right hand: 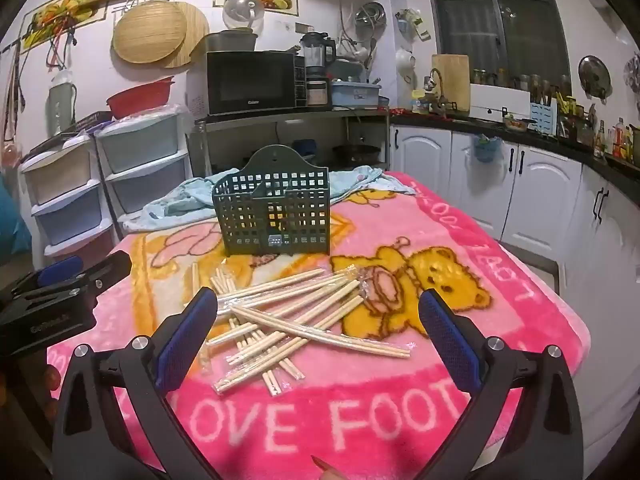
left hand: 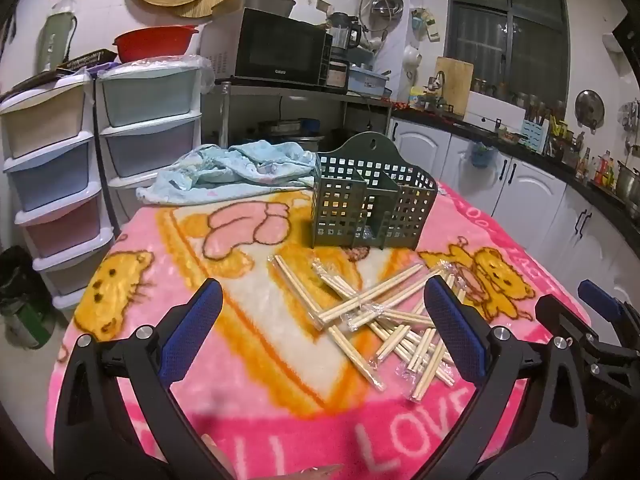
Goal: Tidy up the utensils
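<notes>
Both tools spread wide and empty: left tool (left hand: pixel 324 312) and right tool (right hand: pixel 318 320) hovering above the near edge of the desk (right hand: pixel 532 280), tilted down toward the chopstick pile (right hand: pixel 288 320), nothing between the blue pads (right hand: pixel 188 336)

Pile of pale wooden chopsticks, many in clear wrappers, lying loose and crossed just in front of the green holder (right hand: pixel 276 216), on the pink blanket (right hand: pixel 400 408). From the right wrist view, pile directly ahead and centred between the pads; from the left wrist view, same pile (left hand: pixel 380 320) ahead but shifted toward the right pad, partly behind it. Judged nearer and better lined up for the right tool

No single long axis across the heap: sticks fanned in several directions. Topmost wrapped pair (right hand: pixel 320 332) running roughly crosswise to the right tool's pointing line, from near the left pad out toward the right, so probably graspable across its width without much wrist turn. Others angled diagonally toward the holder

Green holder standing upright beyond the pile, perforated walls, divided compartments, apparently empty apart from something small and unclear at the bottom. Crumpled light blue cloth (left hand: pixel 236 168) behind the holder

Readable writing: "LOVE FOOT" in white letters on the blanket nearest the right tool, more letters along the far edge too curved to read; a "Galanz"-like mark on the black microwave (right hand: pixel 252 82) well behind the holder; small lettering on the left tool's body, seen from the right wrist, too blurred to make out
</notes>
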`<state>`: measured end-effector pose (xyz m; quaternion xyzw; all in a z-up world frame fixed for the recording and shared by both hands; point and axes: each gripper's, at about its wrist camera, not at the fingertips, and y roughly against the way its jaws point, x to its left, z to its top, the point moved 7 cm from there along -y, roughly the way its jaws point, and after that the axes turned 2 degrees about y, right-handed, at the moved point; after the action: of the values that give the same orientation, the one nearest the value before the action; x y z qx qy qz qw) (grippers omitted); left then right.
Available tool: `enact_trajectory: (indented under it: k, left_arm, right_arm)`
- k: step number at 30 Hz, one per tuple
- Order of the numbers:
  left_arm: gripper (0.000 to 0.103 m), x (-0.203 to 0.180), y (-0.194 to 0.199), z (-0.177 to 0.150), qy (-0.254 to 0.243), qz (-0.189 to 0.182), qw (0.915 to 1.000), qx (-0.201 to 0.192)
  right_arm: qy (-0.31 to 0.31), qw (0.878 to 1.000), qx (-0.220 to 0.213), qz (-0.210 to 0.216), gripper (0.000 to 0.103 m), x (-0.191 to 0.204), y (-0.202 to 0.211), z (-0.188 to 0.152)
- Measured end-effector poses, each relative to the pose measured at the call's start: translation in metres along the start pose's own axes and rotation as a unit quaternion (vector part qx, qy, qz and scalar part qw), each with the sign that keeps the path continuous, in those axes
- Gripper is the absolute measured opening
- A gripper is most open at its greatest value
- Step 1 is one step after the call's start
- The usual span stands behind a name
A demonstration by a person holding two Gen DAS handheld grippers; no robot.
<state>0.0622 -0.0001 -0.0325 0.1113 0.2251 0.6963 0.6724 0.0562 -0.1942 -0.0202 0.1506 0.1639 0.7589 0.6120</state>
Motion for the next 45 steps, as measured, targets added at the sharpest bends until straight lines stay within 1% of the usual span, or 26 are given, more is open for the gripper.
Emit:
enact_trajectory:
  k: [1, 12, 35, 36, 45]
  left_arm:
    - [0.093, -0.0002, 0.0, -0.0002, 0.0, -0.001, 1.0, 0.001]
    - [0.093, -0.0005, 0.0005, -0.0005, -0.004, 0.002, 1.0, 0.002]
    - [0.093, -0.0009, 0.0013, -0.0002, -0.004, 0.001, 1.0, -0.001]
    - [0.093, -0.0019, 0.0003, 0.0041, -0.003, 0.0, 1.0, -0.001]
    - [0.093, -0.0024, 0.0006, 0.0051, -0.004, -0.001, 1.0, -0.001]
  right_arm:
    - [-0.009, 1.0, 0.005, 0.004, 0.098, -0.0004, -0.0005, -0.0007]
    - [-0.002, 1.0, 0.0, -0.003, 0.098, -0.0007, 0.0021, 0.0035]
    - [-0.002, 1.0, -0.004, -0.001, 0.098, -0.002, 0.0033, 0.0042]
    - [-0.002, 1.0, -0.003, -0.001, 0.098, -0.0035, 0.0034, 0.0064]
    - [-0.003, 1.0, -0.004, -0.001, 0.098, -0.0032, 0.0041, 0.0059]
